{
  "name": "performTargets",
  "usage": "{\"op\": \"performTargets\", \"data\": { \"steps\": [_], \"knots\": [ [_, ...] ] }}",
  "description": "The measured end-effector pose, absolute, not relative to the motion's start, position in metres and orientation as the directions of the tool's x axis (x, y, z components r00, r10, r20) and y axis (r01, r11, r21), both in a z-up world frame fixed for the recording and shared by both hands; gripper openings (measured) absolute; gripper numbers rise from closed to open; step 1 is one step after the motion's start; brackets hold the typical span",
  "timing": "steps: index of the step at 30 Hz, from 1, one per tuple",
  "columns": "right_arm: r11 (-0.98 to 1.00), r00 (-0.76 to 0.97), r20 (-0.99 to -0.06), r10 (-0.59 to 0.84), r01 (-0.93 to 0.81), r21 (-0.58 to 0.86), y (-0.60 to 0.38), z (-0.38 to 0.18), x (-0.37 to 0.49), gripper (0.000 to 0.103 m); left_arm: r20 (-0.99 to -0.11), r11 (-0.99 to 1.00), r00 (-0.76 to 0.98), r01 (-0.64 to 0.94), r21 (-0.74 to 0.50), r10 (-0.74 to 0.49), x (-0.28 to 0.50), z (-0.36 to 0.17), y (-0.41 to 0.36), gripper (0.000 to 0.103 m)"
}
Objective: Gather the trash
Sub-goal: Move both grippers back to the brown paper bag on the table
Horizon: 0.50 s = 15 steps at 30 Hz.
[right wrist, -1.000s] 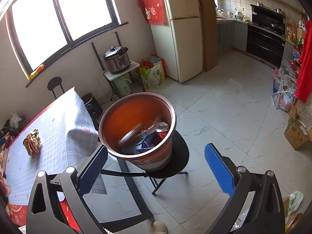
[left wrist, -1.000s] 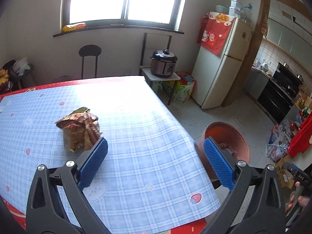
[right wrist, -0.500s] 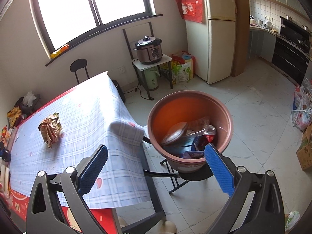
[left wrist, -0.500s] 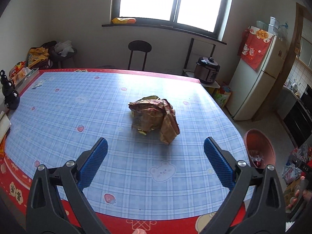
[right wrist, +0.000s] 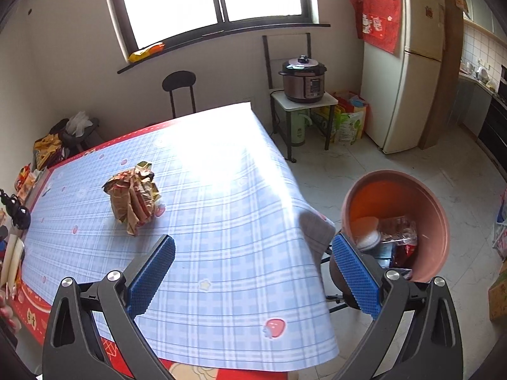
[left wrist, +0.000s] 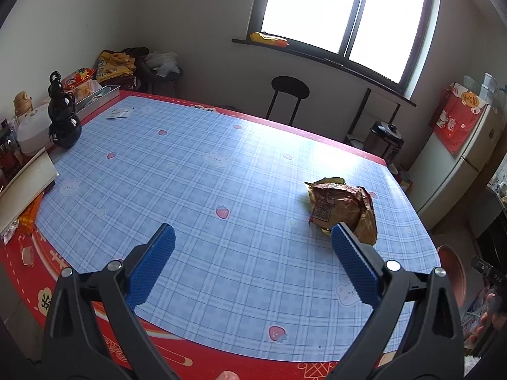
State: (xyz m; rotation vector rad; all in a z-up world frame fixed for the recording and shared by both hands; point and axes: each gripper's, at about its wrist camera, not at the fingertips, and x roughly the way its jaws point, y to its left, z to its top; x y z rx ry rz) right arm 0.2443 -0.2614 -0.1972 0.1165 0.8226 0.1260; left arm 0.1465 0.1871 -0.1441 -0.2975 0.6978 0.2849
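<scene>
The wrapper (left wrist: 343, 210) near the table's (left wrist: 196, 190) right edge looks light and crushable; pinch its bunched middle. Both tools (left wrist: 252, 262) (right wrist: 253, 267) gape wide, empty.

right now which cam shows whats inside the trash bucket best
The right wrist view: the orange bucket faces the camera with its mouth open and trash inside visible. The left wrist view shows only a sliver of its rim past the table edge, contents hidden.

Little can be read. A black device (left wrist: 488, 275) at the far right edge of the left wrist view carries pale letters, seemingly "DAS". Other printing is too blurred.
</scene>
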Motion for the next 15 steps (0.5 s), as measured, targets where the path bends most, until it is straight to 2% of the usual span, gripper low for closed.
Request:
{"op": "performTargets", "data": {
  "steps": [11,15],
  "knots": [
    [0.929,0.626,-0.708,0.327,-0.349,0.122,-0.135,-0.197,0.297,0.097,-0.661,0.904,0.734,-0.375,-0.204,0.156,0.157,-0.165,0.251,0.097],
    [0.914,0.573,-0.749,0.334,-0.391,0.109,-0.090,-0.214,0.330,0.087,-0.655,0.902,0.738,-0.379,-0.204,0.162,0.152,-0.171,0.270,0.097]
  ]
}}
